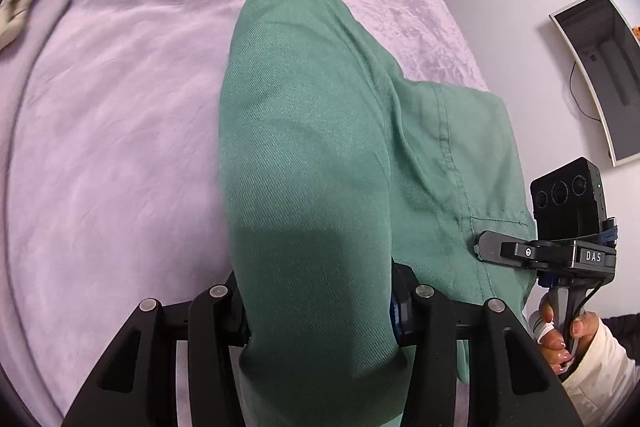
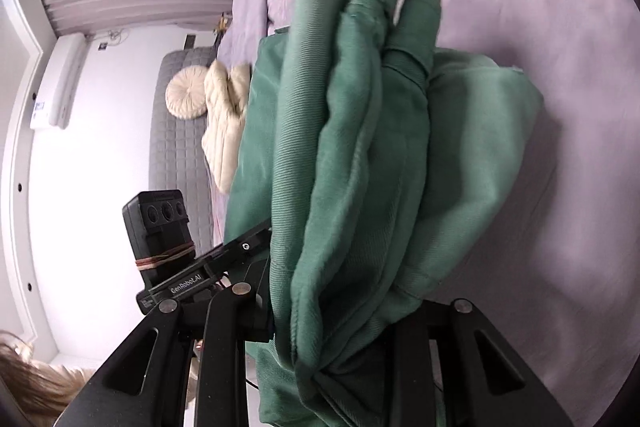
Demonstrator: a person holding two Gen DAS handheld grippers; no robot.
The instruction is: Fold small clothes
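Green garment (image 1: pixel 312 155) fills centre frame in both wrist views, draped over a lilac bedspread (image 1: pixel 120 147). Left gripper (image 1: pixel 320 311) — bottom centre of its view — is clamped on a thick fold of the cloth. Right gripper (image 2: pixel 340 319), bottom centre of its own view, grips a bunched stack of the same fabric, layers fanning toward the top. At lower right of the left view, the right gripper's tip (image 1: pixel 486 247) rests on the cloth w/ a hand (image 1: pixel 560 331) below it. Cream cushions (image 2: pixel 208 107) sit centre-left in the right view.
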